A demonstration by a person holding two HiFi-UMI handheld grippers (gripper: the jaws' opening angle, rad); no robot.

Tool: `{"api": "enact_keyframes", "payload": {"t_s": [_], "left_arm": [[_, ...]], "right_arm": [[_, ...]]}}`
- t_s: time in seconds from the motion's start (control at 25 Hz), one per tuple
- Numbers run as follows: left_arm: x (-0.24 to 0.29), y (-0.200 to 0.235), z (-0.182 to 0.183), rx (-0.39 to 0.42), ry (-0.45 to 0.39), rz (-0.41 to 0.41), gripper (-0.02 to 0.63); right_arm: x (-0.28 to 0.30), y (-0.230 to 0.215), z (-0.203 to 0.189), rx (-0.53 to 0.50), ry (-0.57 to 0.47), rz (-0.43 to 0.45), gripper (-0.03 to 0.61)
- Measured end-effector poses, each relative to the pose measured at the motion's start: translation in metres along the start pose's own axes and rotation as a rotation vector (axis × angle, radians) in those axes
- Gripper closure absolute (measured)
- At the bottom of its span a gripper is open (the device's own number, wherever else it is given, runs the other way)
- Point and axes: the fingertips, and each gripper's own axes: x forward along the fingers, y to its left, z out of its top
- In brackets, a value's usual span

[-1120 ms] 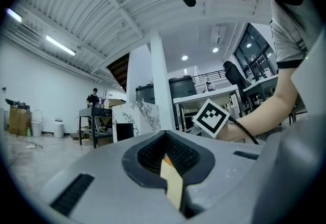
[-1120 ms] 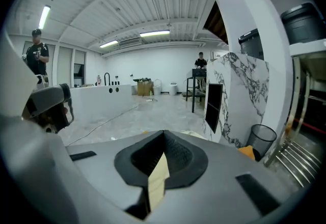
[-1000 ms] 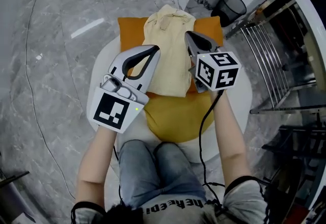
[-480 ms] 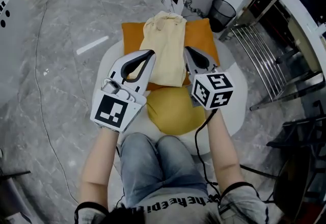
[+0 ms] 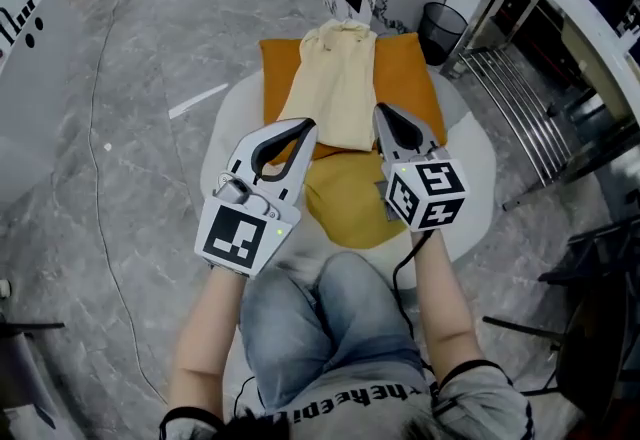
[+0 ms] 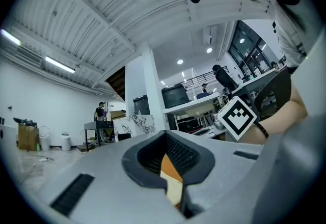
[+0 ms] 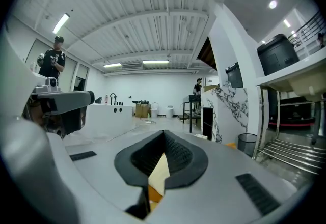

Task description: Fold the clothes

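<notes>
A cream garment (image 5: 338, 83) lies folded lengthwise on an orange cloth (image 5: 412, 78) at the far side of a round white table (image 5: 472, 178). A mustard-yellow garment (image 5: 350, 206) lies bunched at the near side. My left gripper (image 5: 305, 125) hovers shut and holding nothing, just off the cream garment's near left corner. My right gripper (image 5: 384, 112) is shut too, beside the near right corner. In the left gripper view the left gripper (image 6: 165, 135) shows only cream and orange cloth through the gap below its tips. The right gripper (image 7: 164, 137) shows the same in its own view.
A black waste bin (image 5: 443, 28) and a marble-patterned wall stand behind the table. A metal rack (image 5: 525, 123) runs along the right. A cable (image 5: 95, 128) trails over the grey floor at left. The person's knees sit at the table's near edge.
Both grippers have drawn back toward the person, from over the cream garment to its near edge. They stay shut. The head view has shifted.
</notes>
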Motion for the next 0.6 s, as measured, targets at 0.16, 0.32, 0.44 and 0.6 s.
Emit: {"api": "enact_keyframes", "payload": {"t_s": [0.16,0.32,0.44,0.6], "left_arm": [[-0.029,-0.015,-0.006,-0.007,0.002,0.000,0.611],[-0.046,-0.019,-0.026,-0.036,0.016,0.030,0.611],[-0.048,-0.016,-0.039,-0.052,0.031,0.048,0.611],[-0.042,-0.014,-0.041,-0.061,0.015,0.065,0.611]], "right_arm": [[-0.015,0.017,-0.018,-0.021,-0.008,-0.008,0.578],[-0.021,0.031,-0.039,-0.034,-0.023,-0.011,0.578],[-0.026,0.036,-0.049,-0.034,-0.033,-0.006,0.578],[-0.035,0.036,-0.049,-0.044,-0.054,-0.003,0.578]]}}
